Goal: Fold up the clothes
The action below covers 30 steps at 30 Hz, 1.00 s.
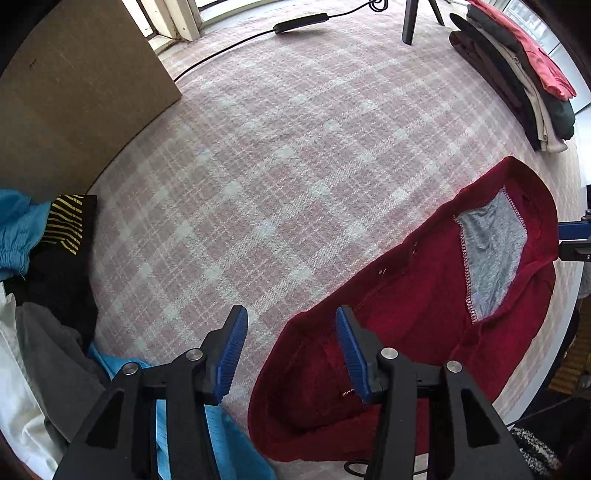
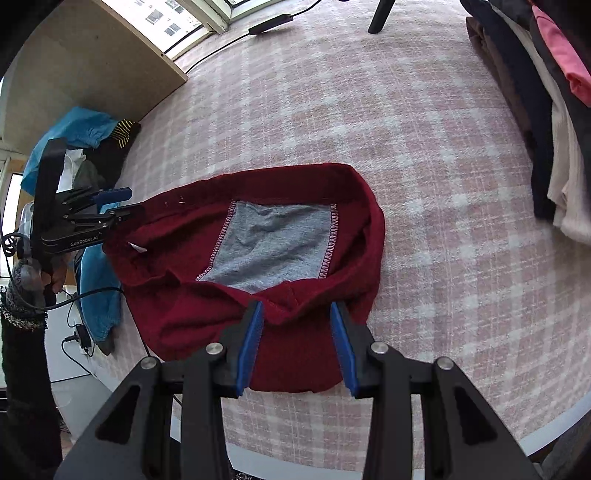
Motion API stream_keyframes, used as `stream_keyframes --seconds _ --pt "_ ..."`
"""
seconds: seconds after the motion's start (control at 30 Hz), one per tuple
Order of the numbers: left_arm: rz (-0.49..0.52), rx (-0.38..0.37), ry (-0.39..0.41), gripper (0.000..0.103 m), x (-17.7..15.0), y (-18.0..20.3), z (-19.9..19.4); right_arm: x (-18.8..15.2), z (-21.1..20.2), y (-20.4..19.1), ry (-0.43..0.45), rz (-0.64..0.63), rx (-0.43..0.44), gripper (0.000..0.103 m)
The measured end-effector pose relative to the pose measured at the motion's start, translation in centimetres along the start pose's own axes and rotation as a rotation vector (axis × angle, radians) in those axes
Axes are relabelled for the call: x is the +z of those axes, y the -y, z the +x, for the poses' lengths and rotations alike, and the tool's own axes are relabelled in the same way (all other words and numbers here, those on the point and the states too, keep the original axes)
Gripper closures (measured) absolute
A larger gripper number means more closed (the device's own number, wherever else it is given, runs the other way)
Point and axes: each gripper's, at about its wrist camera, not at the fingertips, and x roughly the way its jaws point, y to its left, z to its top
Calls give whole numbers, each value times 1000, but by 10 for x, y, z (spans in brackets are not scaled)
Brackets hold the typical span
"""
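Observation:
A dark red garment with a grey inner patch lies crumpled on the pink plaid table cover; it also shows in the left wrist view. My left gripper is open, its right finger over the garment's left end; in the right wrist view it sits at the garment's left edge. My right gripper is open, straddling a raised fold of the garment's near edge. Its tip shows at the far right of the left wrist view.
A stack of folded clothes sits at the back right, also in the right wrist view. A pile of unfolded clothes, blue, black and grey, lies at the left. A cardboard box stands behind it. A black cable runs along the back.

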Motion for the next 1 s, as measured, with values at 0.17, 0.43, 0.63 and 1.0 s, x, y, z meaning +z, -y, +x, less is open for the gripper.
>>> stream_keyframes --seconds 0.17,0.43,0.63,1.0 --pt "16 -34 -11 56 4 -2 1 -1 8 -2 -17 40 5 66" --pt "42 -54 -44 56 9 -1 9 -3 21 -2 -35 53 9 66" --pt "5 -95 -62 100 7 -3 7 -5 26 -6 -40 -1 27 94" --pt "-68 -51 163 100 -71 -74 -115 -27 -106 -7 169 -219 -118 100"
